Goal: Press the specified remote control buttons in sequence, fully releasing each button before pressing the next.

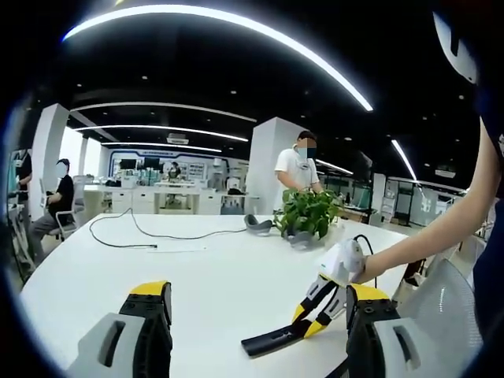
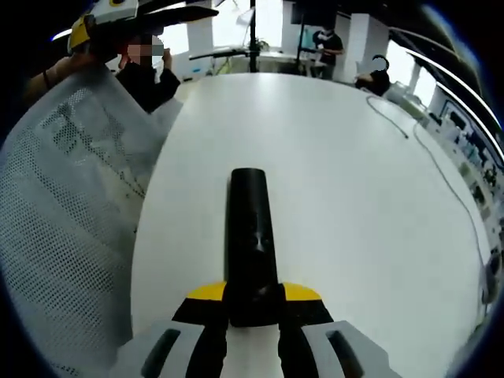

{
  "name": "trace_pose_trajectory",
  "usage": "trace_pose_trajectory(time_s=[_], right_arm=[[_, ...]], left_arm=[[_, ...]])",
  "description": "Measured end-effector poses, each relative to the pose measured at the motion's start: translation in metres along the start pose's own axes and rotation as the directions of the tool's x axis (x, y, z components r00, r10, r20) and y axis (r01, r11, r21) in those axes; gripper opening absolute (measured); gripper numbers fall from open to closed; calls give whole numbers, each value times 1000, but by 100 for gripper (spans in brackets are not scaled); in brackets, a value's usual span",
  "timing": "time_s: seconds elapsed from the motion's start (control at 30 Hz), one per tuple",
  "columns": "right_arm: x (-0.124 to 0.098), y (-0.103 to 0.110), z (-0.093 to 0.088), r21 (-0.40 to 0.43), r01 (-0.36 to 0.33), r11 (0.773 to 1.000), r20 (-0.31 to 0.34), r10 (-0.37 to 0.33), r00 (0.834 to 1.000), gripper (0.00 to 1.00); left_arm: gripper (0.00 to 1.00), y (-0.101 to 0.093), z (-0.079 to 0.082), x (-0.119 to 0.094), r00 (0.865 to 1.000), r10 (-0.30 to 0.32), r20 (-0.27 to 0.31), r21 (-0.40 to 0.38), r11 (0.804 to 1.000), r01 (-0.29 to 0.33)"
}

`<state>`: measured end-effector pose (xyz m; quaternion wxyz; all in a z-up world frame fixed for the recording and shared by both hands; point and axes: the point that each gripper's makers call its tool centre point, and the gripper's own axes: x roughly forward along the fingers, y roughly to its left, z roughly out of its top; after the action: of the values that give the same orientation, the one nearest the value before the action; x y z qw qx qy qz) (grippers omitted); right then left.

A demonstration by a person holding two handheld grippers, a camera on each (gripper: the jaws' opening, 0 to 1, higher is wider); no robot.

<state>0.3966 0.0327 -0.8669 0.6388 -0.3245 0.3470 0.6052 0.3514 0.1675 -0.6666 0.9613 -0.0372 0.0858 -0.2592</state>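
Right gripper view: our right tongs (image 2: 252,311) clamp the slim, stiff remote (image 2: 250,236) by its near end; left tongs (image 1: 260,315) hang wide over the worktop (image 1: 213,268). Probably light and slippery.

One remote control (image 2: 250,244), one potted plant (image 1: 308,213), one table (image 1: 213,268), two cables (image 1: 150,234).

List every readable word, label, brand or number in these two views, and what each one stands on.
None can be read.
Remote control, held in the right gripper: no legible button marks.
Back-wall signage: too small and blurred.
White table: no print shows.
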Motion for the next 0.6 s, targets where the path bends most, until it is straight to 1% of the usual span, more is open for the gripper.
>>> trace_pose_trajectory(time_s=[0.6], right_arm=[[-1,-10,0,14,0,1000,4,0,1000,21]], left_arm=[[96,0,-1,0,1000,0,-4,3,1000,0]])
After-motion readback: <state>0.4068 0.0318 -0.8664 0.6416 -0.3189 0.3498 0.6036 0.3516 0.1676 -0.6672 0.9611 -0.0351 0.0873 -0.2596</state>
